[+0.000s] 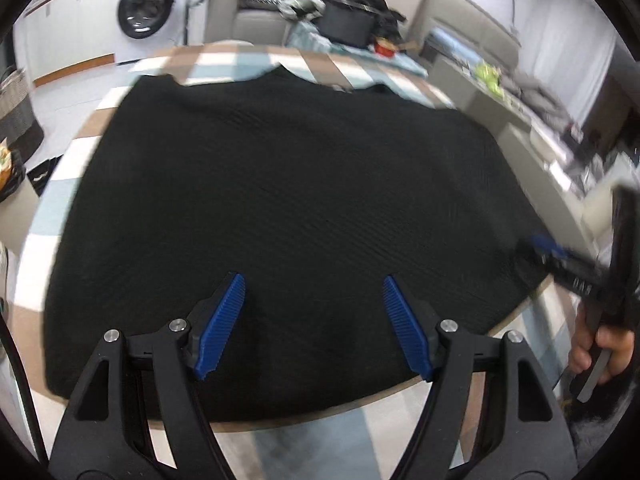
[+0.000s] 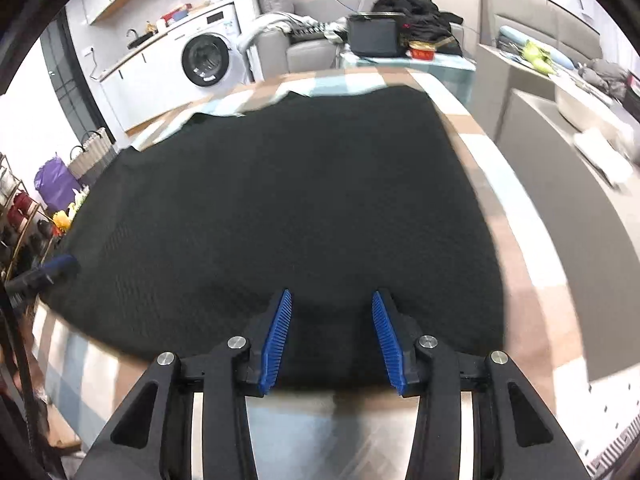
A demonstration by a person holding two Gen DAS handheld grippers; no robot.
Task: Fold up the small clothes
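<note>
- Left wrist view: a black knit garment (image 1: 280, 220) lies spread flat over a worktop (image 1: 224, 60) covered in a checked cloth. The left hand-held gripper (image 1: 314, 320) hangs above the garment's near edge, its blue pads (image 1: 222, 324) standing wide apart with nothing between them. At the right edge, a person's hand (image 1: 600, 352) holds the other tool beside the garment's corner. A washing machine (image 1: 146, 10) stands in the background.
- Right wrist view: the right hand-held gripper (image 2: 332, 336) hovers over the same garment's (image 2: 280, 208) near hem, jaws parted and empty, blue pads (image 2: 276, 340) clear of the fabric. The worktop's (image 2: 520, 280) checked edge runs along the right.
</note>
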